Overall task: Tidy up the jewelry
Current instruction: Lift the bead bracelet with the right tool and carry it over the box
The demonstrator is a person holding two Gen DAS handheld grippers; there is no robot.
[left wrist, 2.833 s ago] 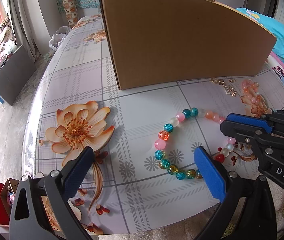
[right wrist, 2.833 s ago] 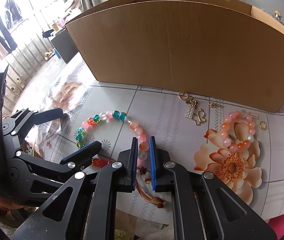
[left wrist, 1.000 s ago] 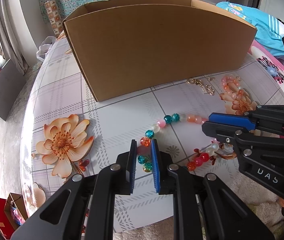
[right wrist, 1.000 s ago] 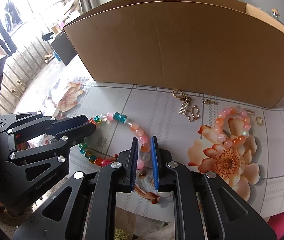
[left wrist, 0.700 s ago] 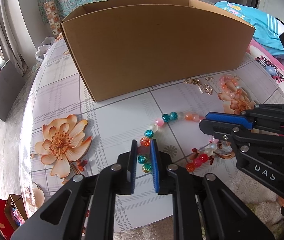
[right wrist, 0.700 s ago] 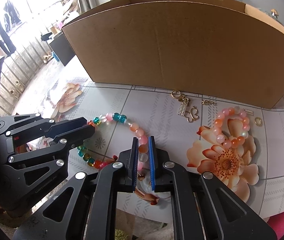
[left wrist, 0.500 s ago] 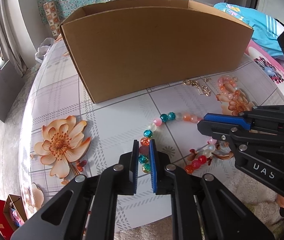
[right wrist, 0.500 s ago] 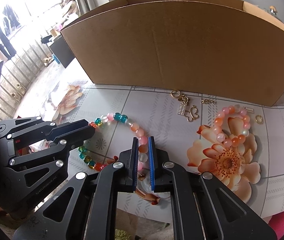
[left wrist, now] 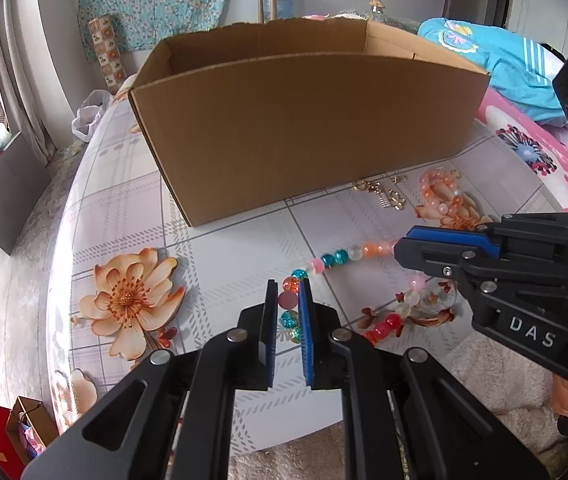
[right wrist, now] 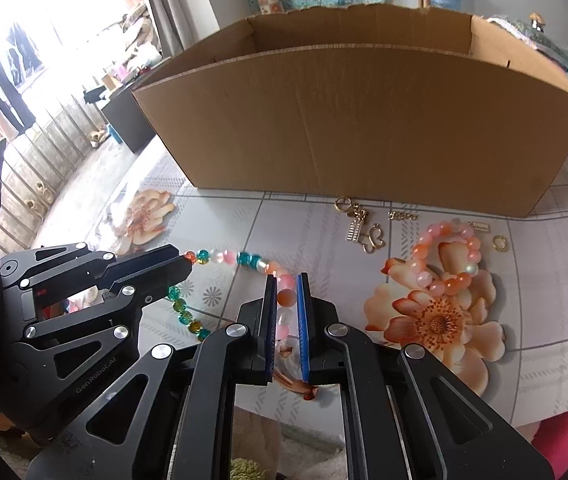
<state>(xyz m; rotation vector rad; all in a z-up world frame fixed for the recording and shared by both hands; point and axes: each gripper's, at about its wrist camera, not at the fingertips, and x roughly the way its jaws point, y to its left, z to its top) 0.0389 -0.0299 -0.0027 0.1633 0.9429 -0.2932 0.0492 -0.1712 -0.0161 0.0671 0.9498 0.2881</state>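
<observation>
The long necklace of multicoloured glass beads [left wrist: 336, 258], limp, light and slippery, lies on the flower-patterned table [left wrist: 131, 216] before the open brown cardboard box [left wrist: 304, 120], each hand-held gripper, left [left wrist: 288, 304] and right [right wrist: 287, 300], clenched on single beads, the surest hold.

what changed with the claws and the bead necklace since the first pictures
The left claw, wide open at first, has closed on the colourful bead necklace. The right claw was already clamped on its pink end and has just tightened. Strung between them, the necklace has pulled from a loop into a tauter line. The cardboard box, gold charms and pink bracelet stayed put.
</observation>
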